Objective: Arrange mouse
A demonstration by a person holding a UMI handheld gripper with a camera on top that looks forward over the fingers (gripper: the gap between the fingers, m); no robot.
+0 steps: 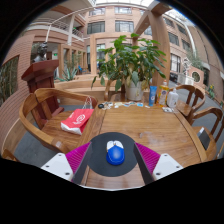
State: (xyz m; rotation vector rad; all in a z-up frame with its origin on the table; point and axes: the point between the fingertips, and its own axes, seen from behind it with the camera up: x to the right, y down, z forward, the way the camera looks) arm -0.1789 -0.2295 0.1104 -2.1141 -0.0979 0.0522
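Two magenta-padded fingers of the gripper [116, 160] stand spread, one at each side of a small blue-and-white computer mouse [116, 153] that rests on a round black mouse mat [100, 170]; gaps show at both sides, so nothing is pinched yet. The mat lies at the near edge of a brown wooden table [150, 125]. Farther off to the left lies a red-and-white packet [77, 121]; at the far right stand bottles [158, 96] and a leafy potted plant [128, 62]. Good practice, by judgement: centre the fingers on the mouse's flanks, close evenly, and lift without dragging the mat.
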